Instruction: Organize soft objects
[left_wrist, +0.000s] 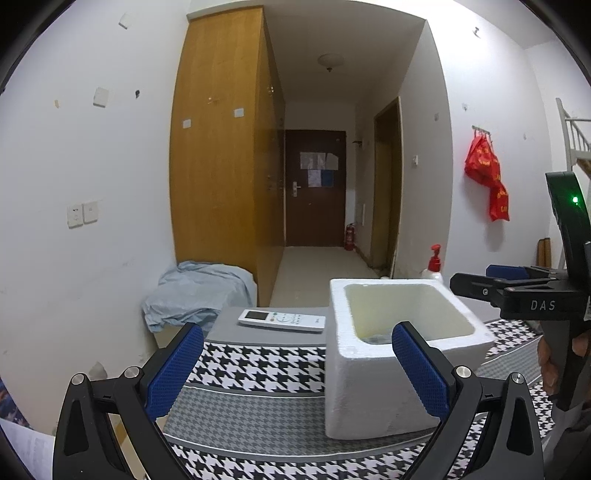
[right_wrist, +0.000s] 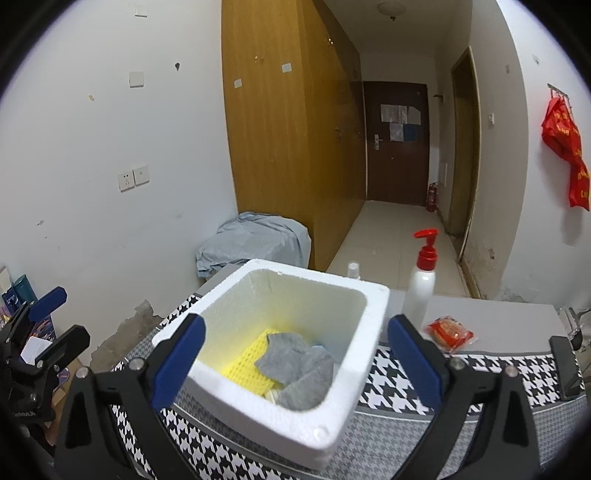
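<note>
Foam box (right_wrist: 280, 398) holds knitted sock (right_wrist: 295, 369)

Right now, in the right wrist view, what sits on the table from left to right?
Foam box with a grey cloth and yellow sponge inside → white pump bottle → red packet.

Right tool (left_wrist: 517, 291) body: white letters "DAS"
Red bag (left_wrist: 487, 173) on the wall: yellow print, too blurred to read
Door papers (left_wrist: 319, 168): unreadable
</note>
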